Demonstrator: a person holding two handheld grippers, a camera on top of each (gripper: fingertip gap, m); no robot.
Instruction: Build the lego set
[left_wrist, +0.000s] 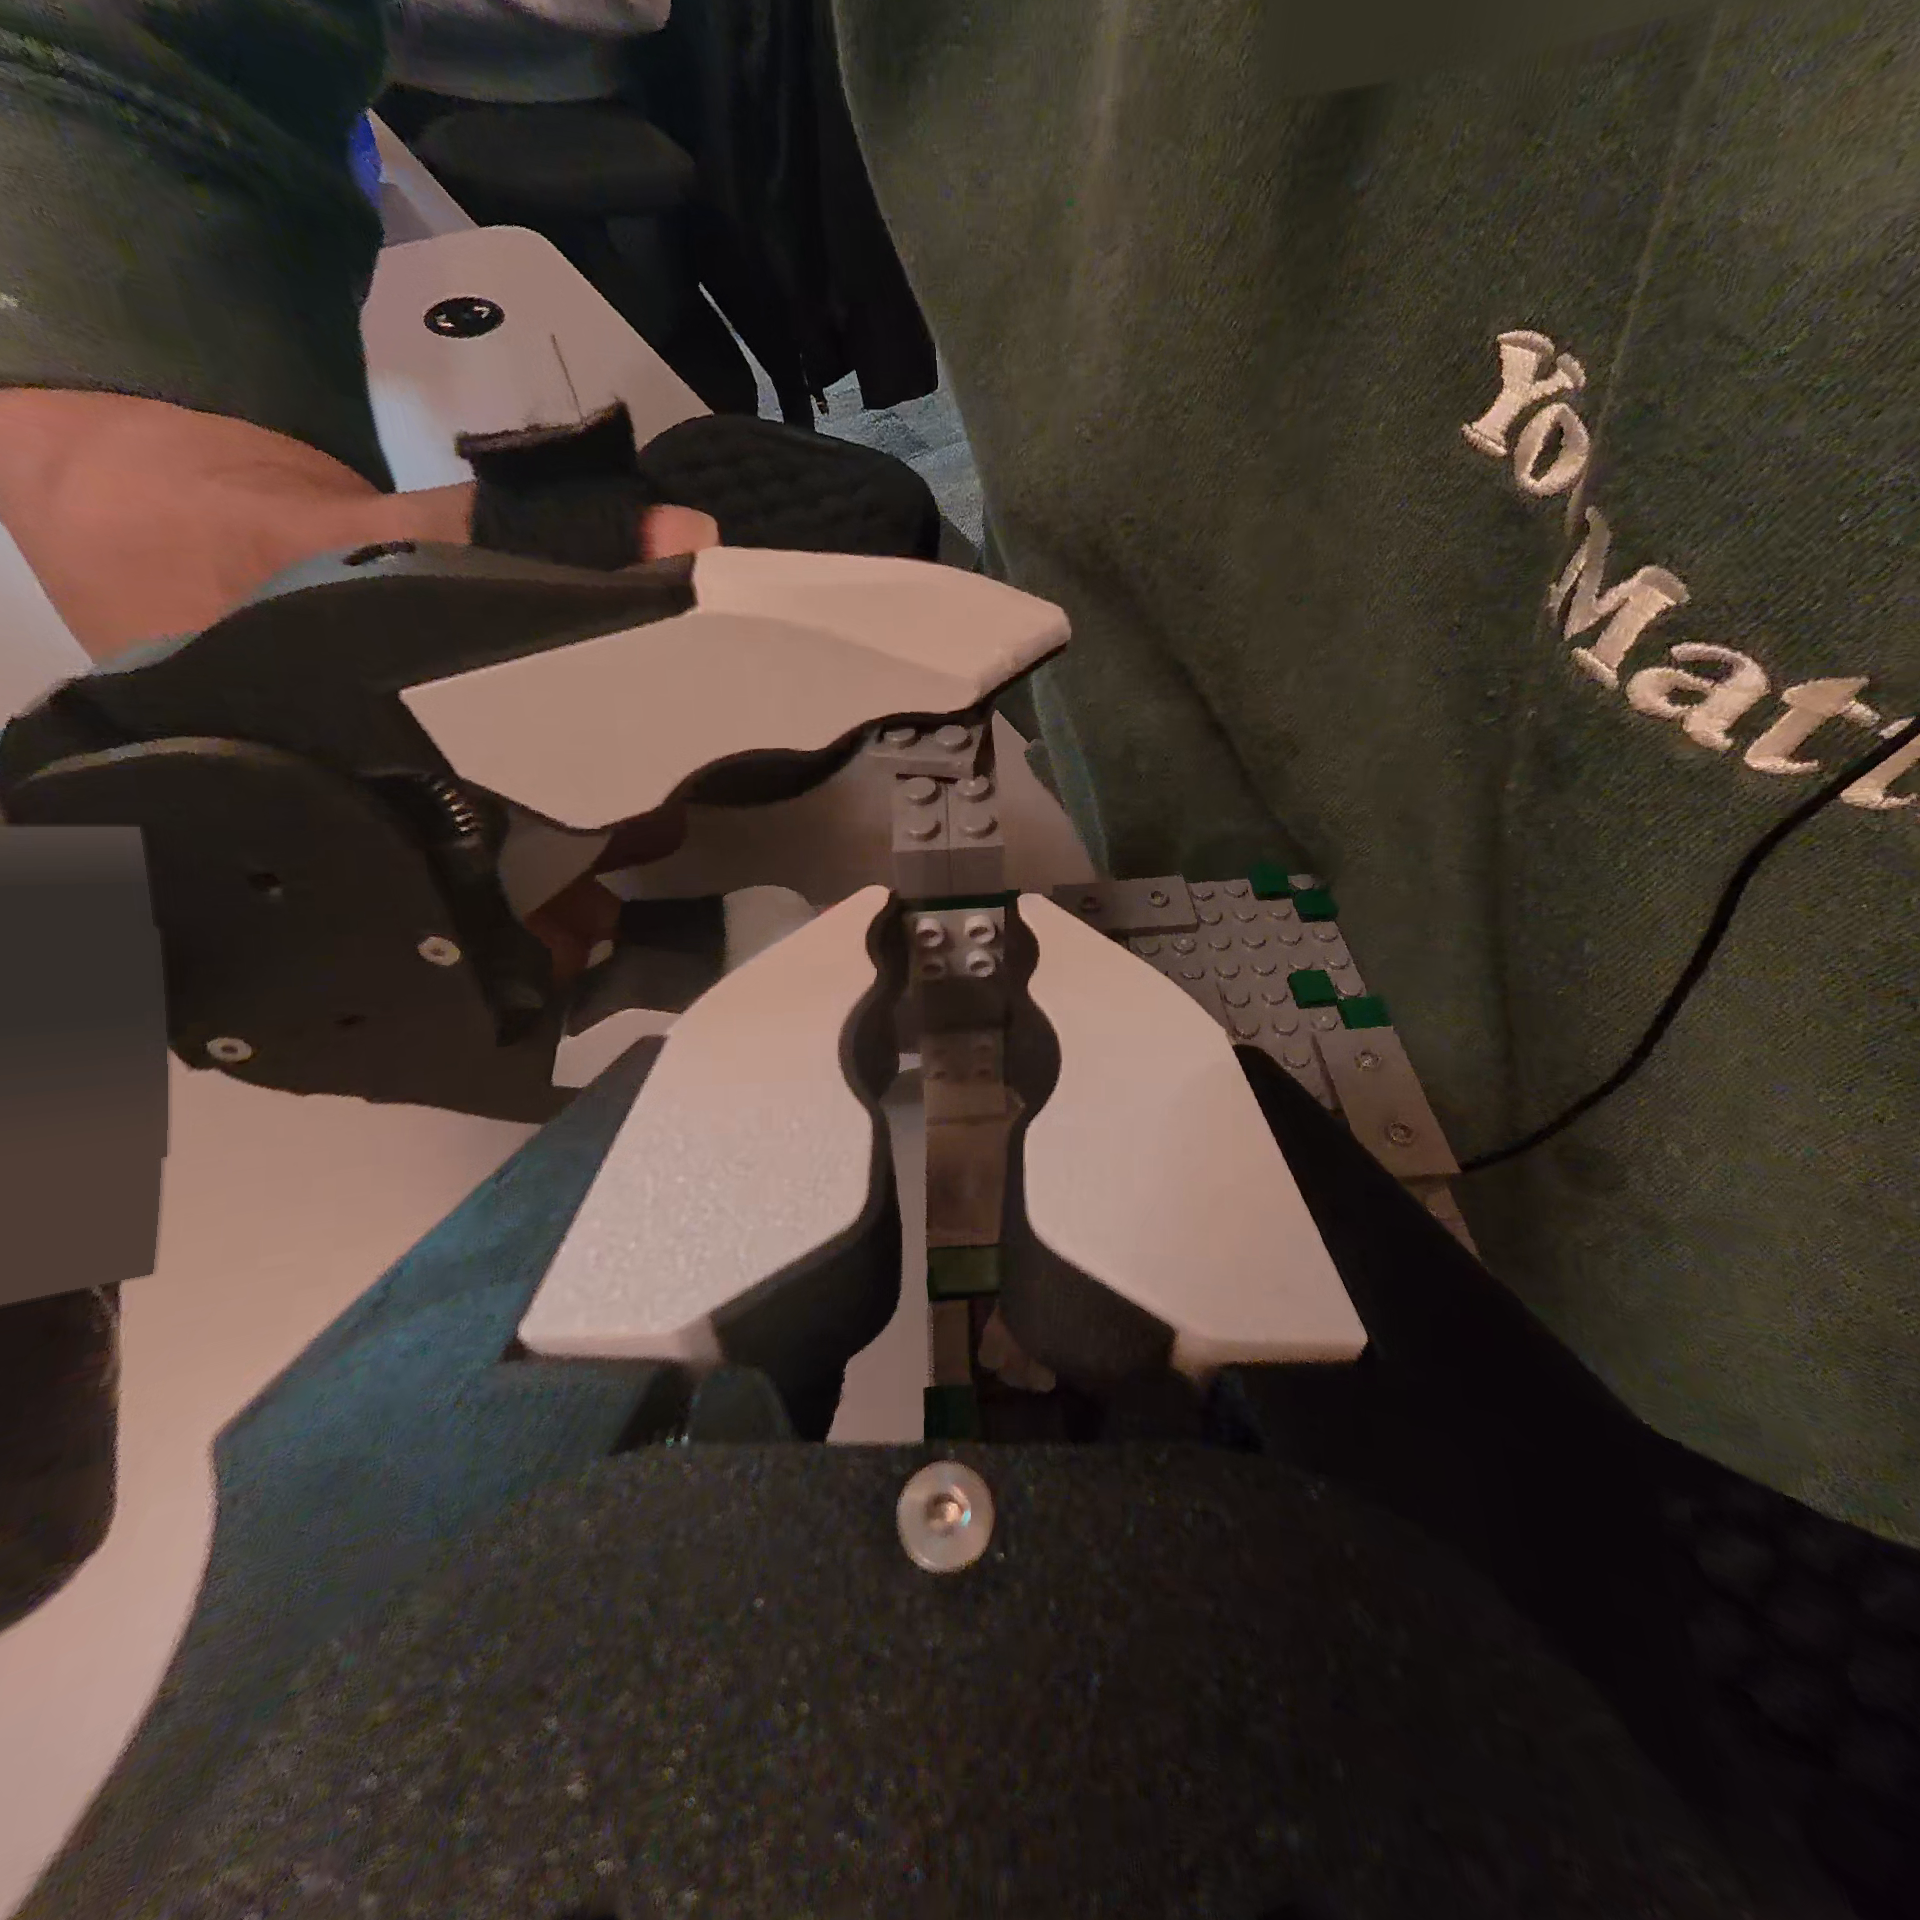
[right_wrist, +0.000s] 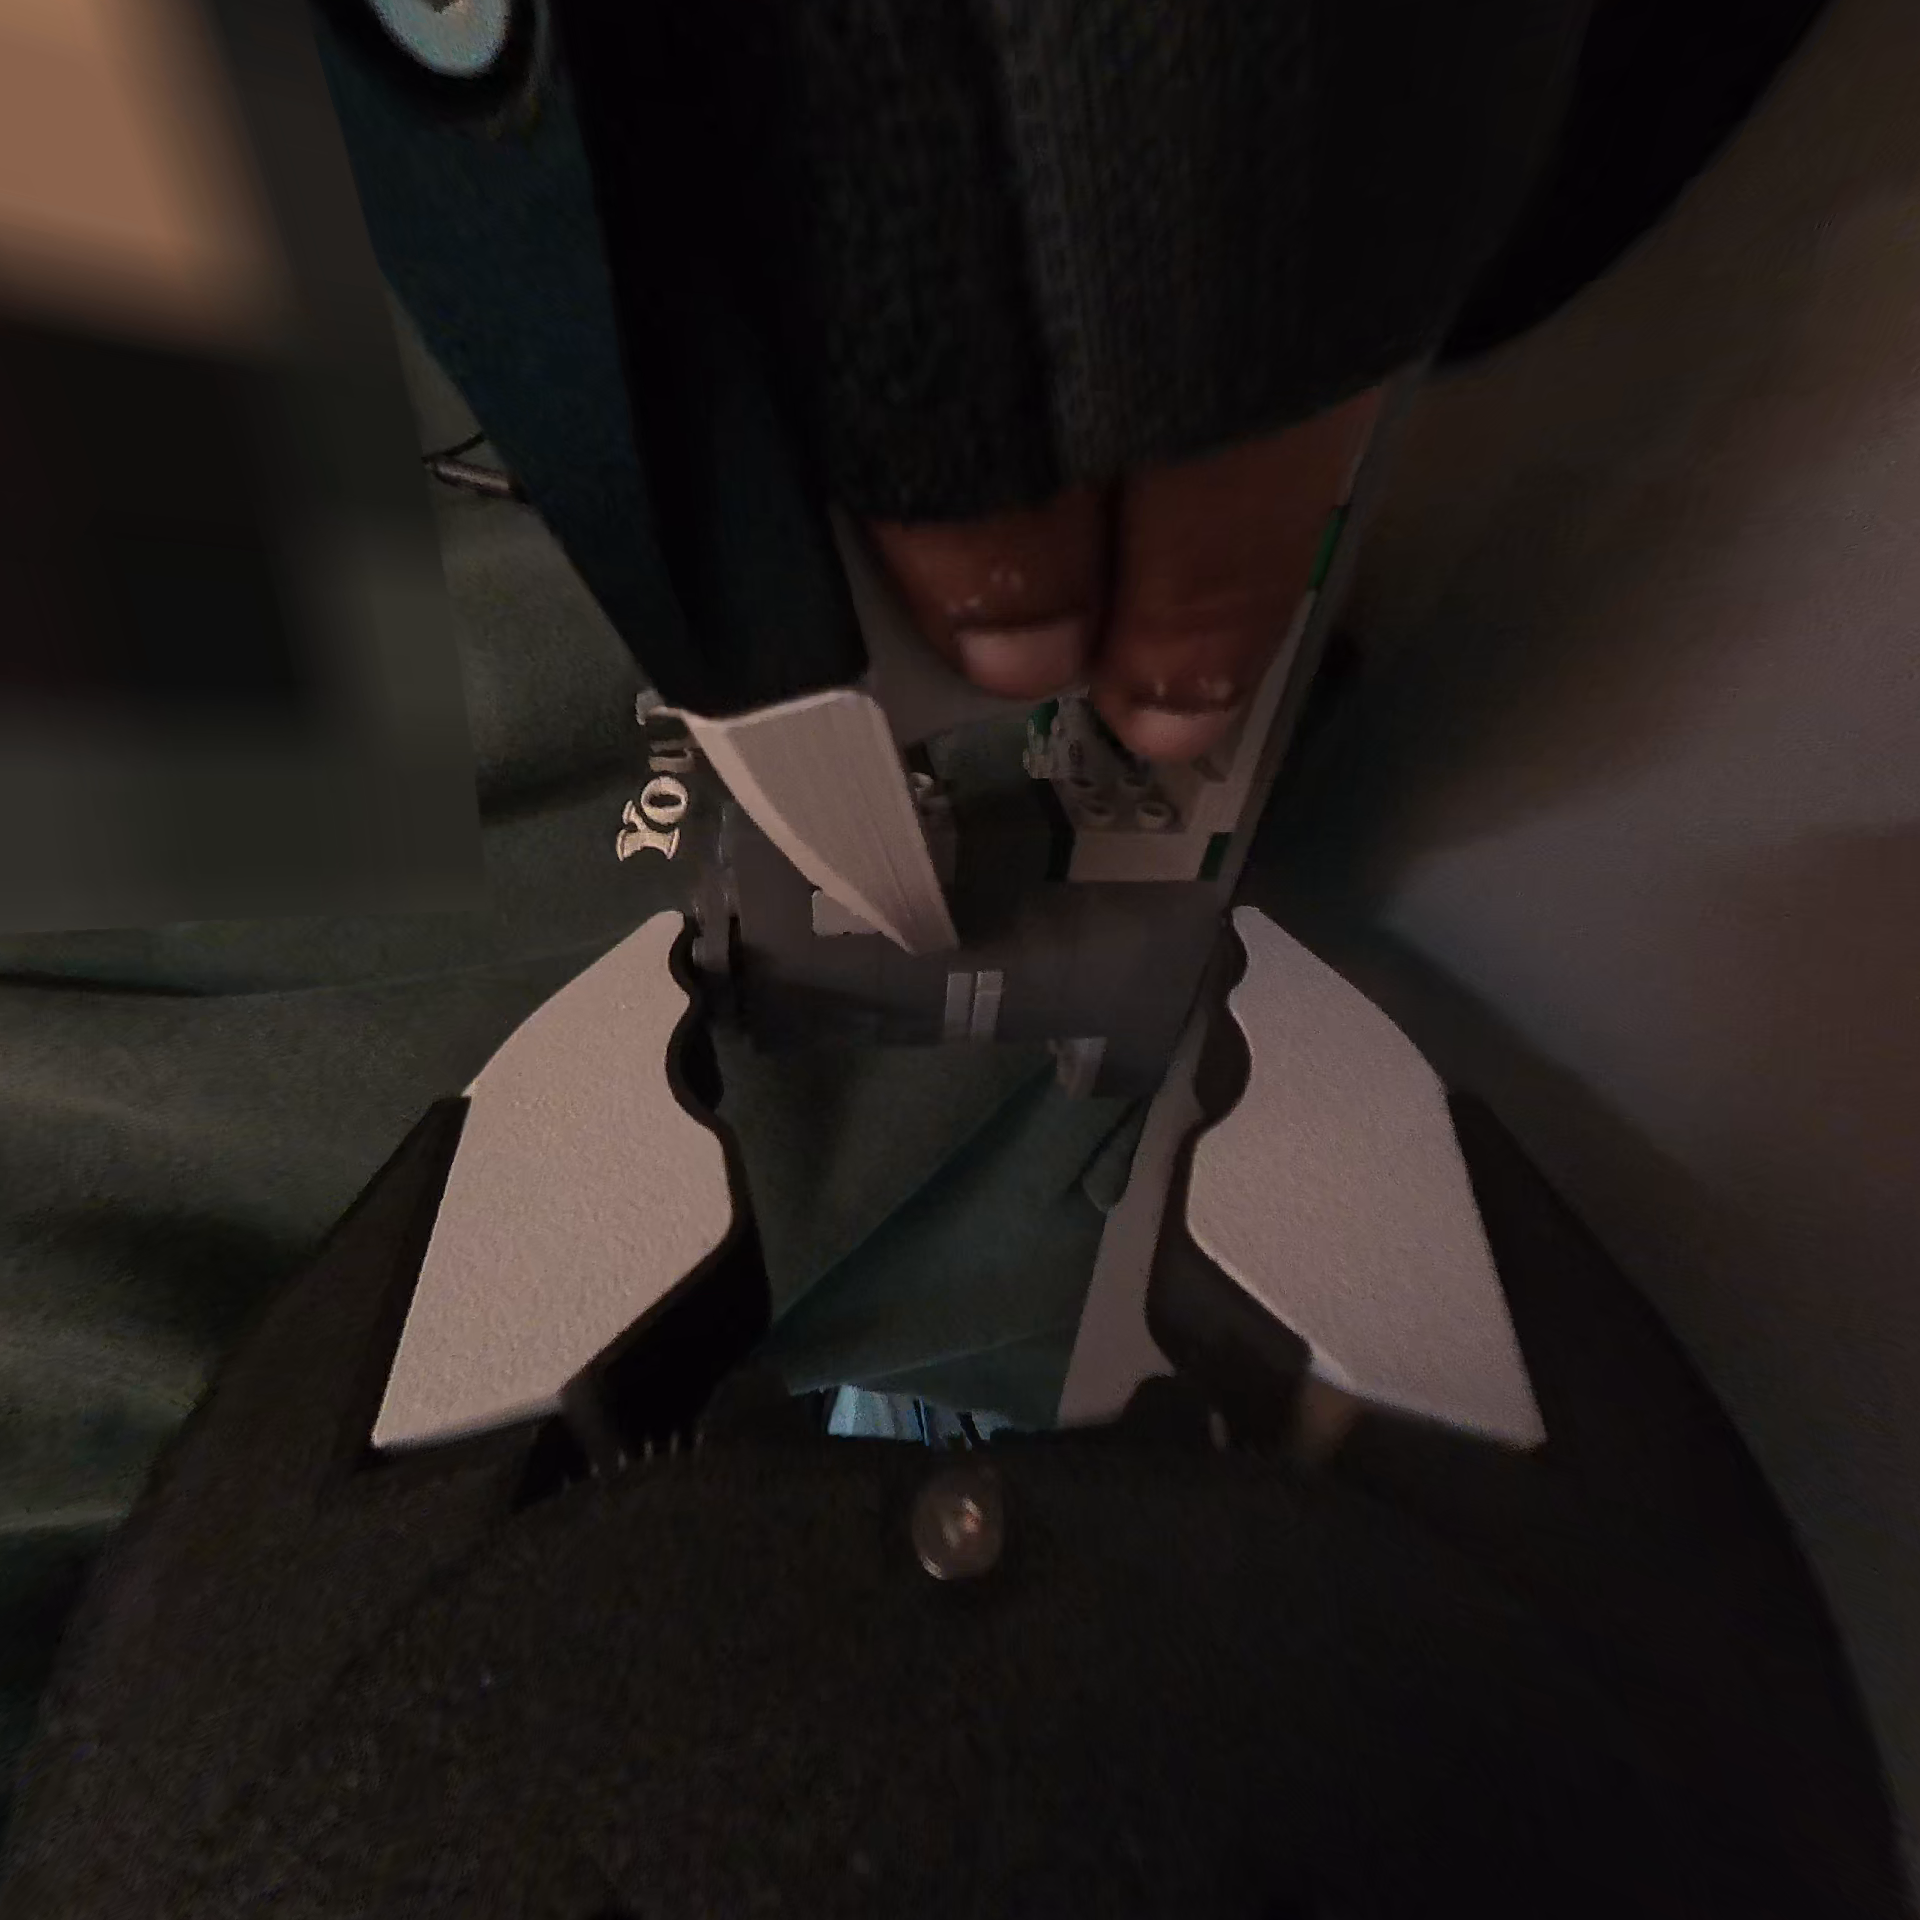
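Between my tongs, a half-built grey model.
My left gripper (left_wrist: 951, 914) clamps its grey column (left_wrist: 951, 852); my right gripper (right_wrist: 961, 987) pinches the column's top. Its studded base (left_wrist: 1247, 966) has bare studs; much remains.

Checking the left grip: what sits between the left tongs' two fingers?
A narrow grey lego stack with green pieces fills the gap, clamped by the left tongs, seen in the left wrist view.

Left gripper (left_wrist: 958, 935) jaws clamp the grey lego build (left_wrist: 961, 987); right gripper (left_wrist: 935, 748) grips its far end.
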